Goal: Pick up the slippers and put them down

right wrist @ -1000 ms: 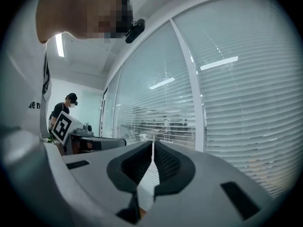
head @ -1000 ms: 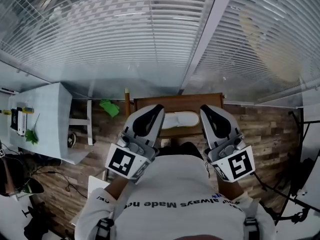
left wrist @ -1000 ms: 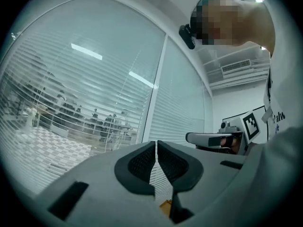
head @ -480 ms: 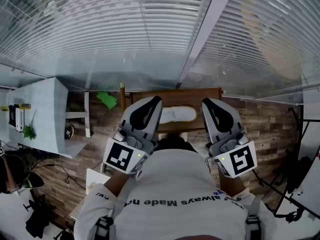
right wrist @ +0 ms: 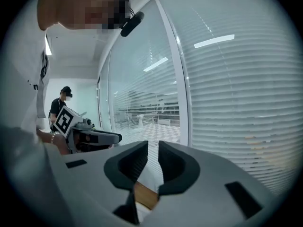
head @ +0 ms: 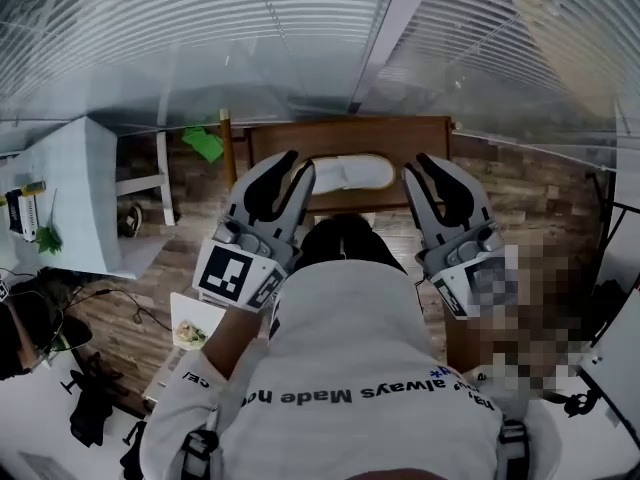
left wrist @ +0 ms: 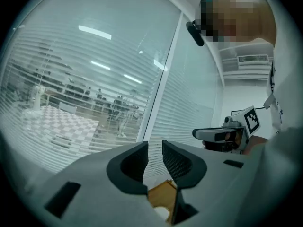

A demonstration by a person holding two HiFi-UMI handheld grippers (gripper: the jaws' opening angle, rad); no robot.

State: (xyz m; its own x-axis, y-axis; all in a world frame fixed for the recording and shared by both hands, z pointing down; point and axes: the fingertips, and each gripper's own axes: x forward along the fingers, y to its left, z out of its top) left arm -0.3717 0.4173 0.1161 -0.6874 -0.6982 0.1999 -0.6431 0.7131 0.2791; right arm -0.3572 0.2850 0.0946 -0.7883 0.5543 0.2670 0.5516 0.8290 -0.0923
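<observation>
The white slippers (head: pixel 348 172) are lying on the brown wooden bench (head: pixel 432 136), which is standing on the wood floor in front of the window blinds (head: pixel 300 28). The person is holding the left gripper (head: pixel 298 161) and the right gripper (head: pixel 418 166) out ahead, one on each side of the slippers, both aiming toward the blinds. The left fingers (left wrist: pixel 130 167) have just been opening and are standing slightly apart, gripping nothing; only a strip of the bench is showing below the gap. The right fingers (right wrist: pixel 177 167) have likewise just been opening and are standing a little apart, also holding nothing. A white cabinet (head: pixel 60 198) is standing off to the left.
</observation>
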